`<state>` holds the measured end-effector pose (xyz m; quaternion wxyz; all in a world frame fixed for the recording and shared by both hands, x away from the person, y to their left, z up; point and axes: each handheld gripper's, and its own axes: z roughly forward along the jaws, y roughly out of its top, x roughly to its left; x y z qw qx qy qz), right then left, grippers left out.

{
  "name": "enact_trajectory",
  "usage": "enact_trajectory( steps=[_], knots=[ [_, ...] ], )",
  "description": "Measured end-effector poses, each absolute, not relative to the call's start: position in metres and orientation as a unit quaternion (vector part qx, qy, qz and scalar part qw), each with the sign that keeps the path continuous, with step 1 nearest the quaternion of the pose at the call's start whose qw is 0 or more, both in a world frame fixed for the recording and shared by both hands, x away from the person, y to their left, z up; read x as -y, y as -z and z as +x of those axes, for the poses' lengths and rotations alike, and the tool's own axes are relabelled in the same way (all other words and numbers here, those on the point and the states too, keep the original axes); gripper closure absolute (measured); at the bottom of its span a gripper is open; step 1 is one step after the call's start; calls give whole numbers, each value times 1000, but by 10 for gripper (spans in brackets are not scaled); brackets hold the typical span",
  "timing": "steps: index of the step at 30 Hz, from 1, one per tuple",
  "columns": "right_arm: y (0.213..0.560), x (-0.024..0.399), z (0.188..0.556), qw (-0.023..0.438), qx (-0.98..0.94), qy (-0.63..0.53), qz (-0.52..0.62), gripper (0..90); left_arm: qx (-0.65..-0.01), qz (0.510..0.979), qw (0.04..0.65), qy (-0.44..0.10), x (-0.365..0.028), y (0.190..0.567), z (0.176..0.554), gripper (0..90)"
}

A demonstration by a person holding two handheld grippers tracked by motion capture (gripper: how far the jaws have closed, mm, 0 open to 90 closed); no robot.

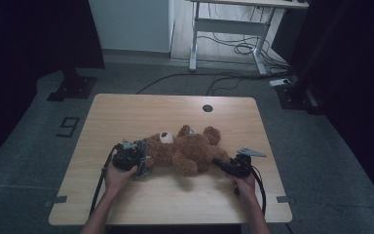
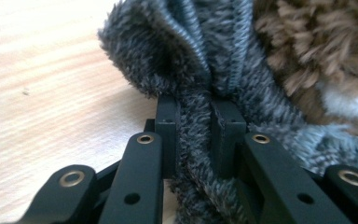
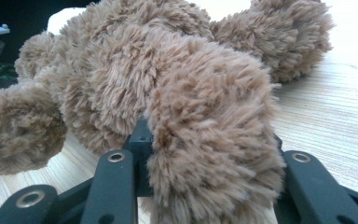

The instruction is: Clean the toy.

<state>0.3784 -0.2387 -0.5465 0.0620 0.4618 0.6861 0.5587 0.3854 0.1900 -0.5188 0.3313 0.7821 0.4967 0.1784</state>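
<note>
presently both grips are made: left gripper (image 2: 193,135) pinches the grey hat (image 2: 186,60), right gripper (image 3: 209,154) clamps the teddy bear (image 1: 187,148) leg; hat not yet seated or removed

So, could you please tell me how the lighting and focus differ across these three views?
High view: dim, table edged by dark surroundings. Left gripper view: bright, grey fabric sharp, teddy bear softer. Right gripper view: table washed out at upper right.
</note>
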Motion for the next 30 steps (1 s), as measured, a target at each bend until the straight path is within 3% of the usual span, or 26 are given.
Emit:
enact_trajectory(
  steps=[7, 11, 17, 20, 30],
  knots=[
    [546, 240, 378, 63, -686, -558, 463, 564, -472, 760, 399, -198, -199, 465, 374, 750],
    [546, 239, 378, 65, -685, -558, 464, 563, -425, 769, 435, -198, -176, 434, 362, 749],
    [545, 239, 378, 64, -687, -557, 463, 562, -398, 786, 431, -192, -136, 431, 366, 747],
    [545, 240, 378, 64, -687, -557, 462, 560, -397, 806, 397, -188, -108, 457, 376, 745],
    [544, 238, 377, 65, -690, -556, 459, 560, -427, 788, 404, -182, -140, 460, 378, 749]
  ],
)
